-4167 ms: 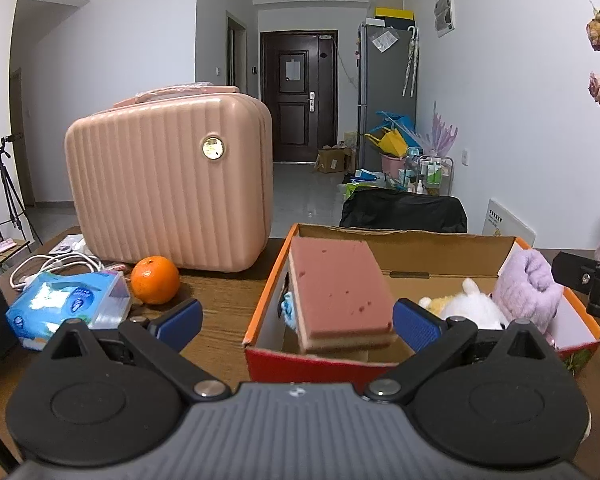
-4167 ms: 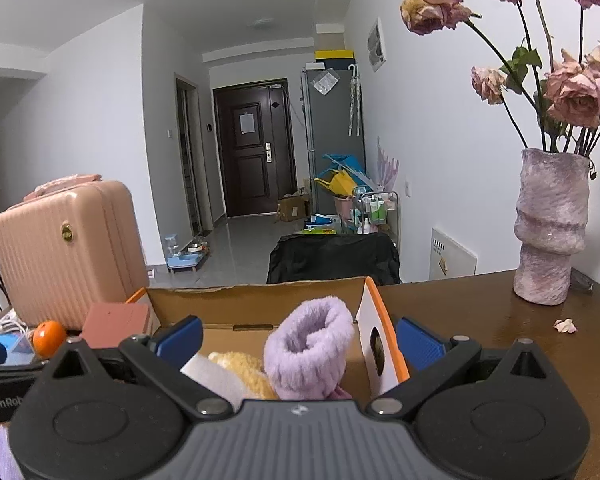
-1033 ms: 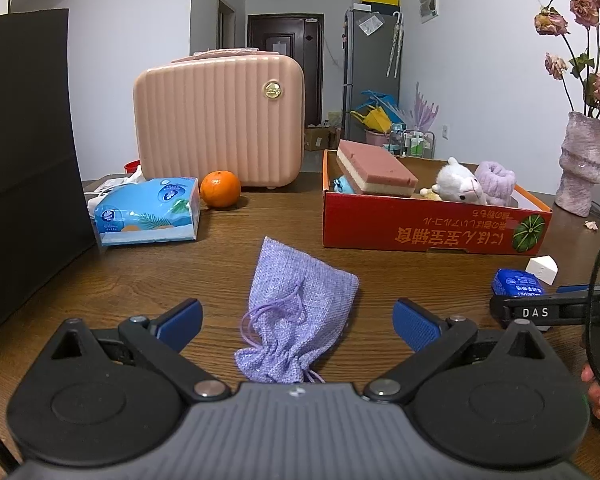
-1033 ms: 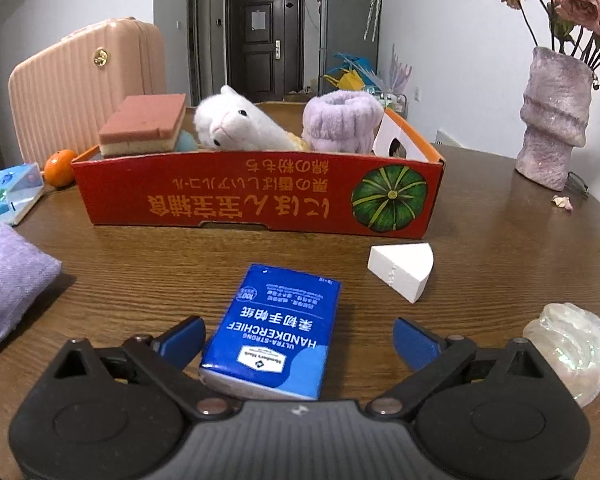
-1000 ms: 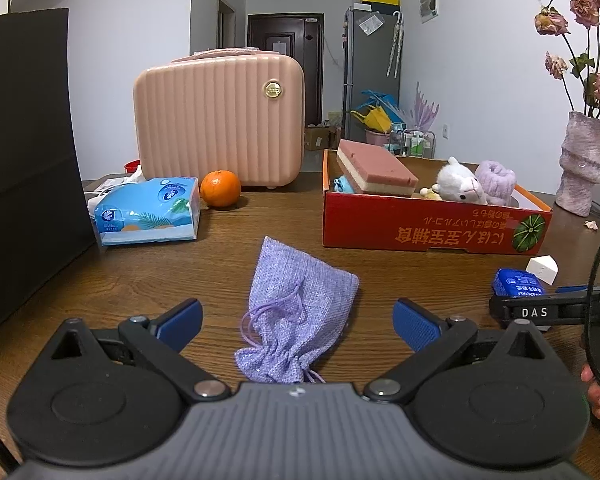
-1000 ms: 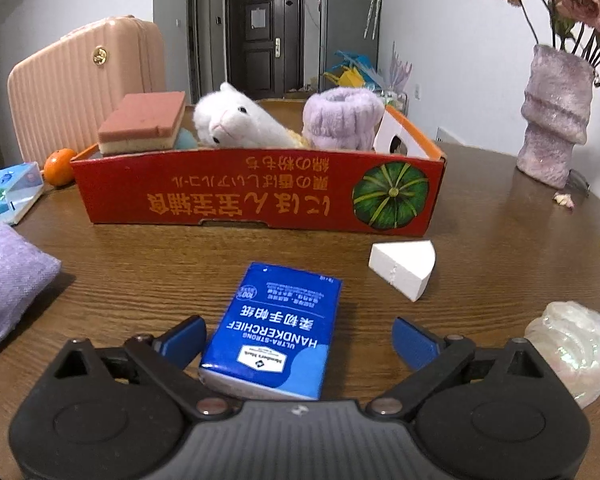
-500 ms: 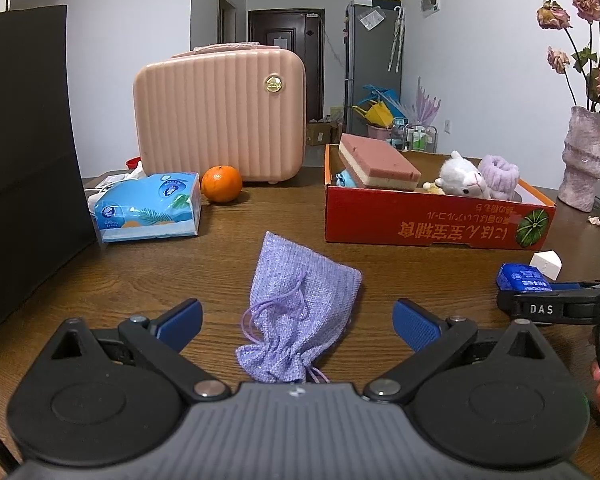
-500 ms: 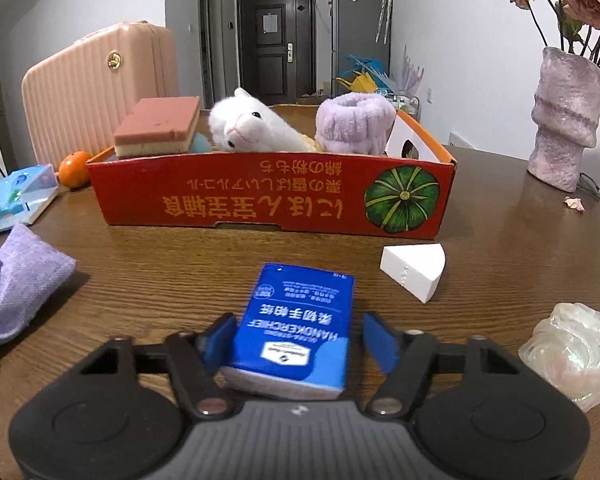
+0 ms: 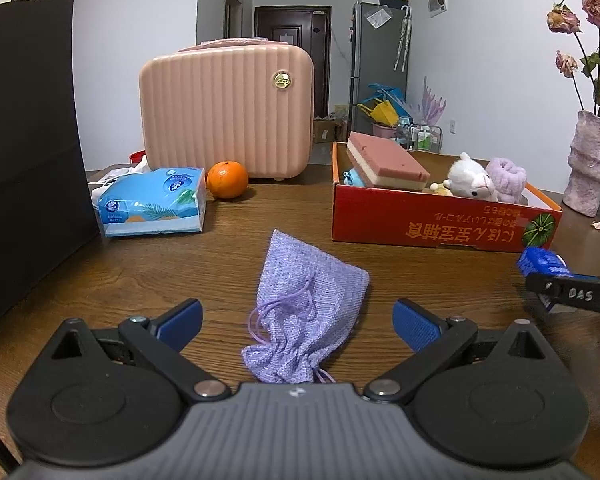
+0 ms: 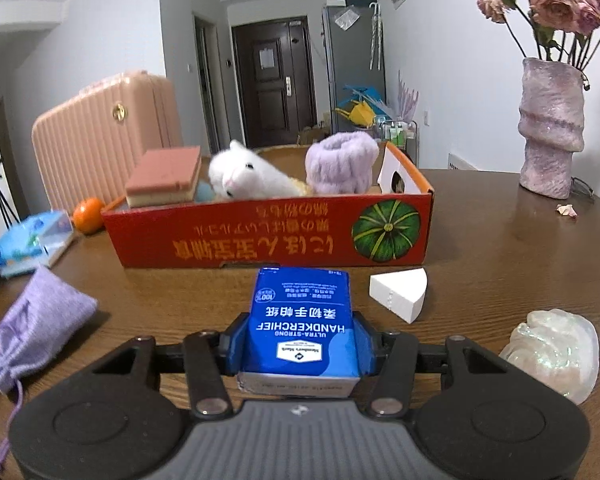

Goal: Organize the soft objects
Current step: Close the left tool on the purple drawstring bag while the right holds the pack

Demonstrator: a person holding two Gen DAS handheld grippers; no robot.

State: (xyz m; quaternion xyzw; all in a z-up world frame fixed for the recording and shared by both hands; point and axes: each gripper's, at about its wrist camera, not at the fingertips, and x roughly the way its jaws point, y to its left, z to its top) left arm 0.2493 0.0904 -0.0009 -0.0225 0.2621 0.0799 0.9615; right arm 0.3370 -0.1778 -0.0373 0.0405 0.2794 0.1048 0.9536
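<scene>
Blue pads of the right gripper (image 10: 300,346) press both sides of a blue paper handkerchief pack (image 10: 302,326), in front of the red cardboard box (image 10: 268,240). Left of this box, the left gripper (image 9: 298,322) stands wide open around a lilac knitted drawstring pouch (image 9: 308,306) lying on the brown wooden table (image 9: 220,256), pads not touching it.

My left gripper (image 9: 296,322) and right gripper (image 10: 300,350) were alike: black linkage arms with silver screws, ribbed grey housings, round black discs, blue textured pads (image 9: 414,326).
</scene>
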